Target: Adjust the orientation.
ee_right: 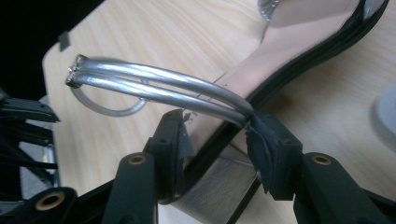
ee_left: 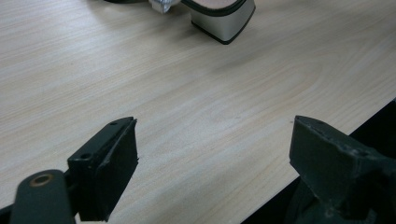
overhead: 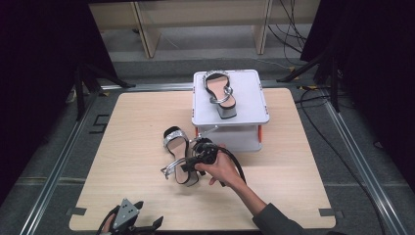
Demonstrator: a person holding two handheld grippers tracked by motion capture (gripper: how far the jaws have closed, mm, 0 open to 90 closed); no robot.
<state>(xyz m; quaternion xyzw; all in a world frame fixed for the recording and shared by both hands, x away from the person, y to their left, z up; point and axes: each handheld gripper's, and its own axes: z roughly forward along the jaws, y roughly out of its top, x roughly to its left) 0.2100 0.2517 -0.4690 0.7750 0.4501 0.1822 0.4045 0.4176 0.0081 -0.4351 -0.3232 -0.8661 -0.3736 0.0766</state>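
Light wood-grain table seen from above, rounded corners, small notches cut at the near edge. A white box-like stand is set at its far middle, with one silver heeled sandal placed on top. A second silver sandal is seen at the table's centre, just beside the stand's front left corner.

A lab or recording studio: black curtains flank both frame sides, a metal frame edges the wooden table, and cables trail on the grey floor at upper right.
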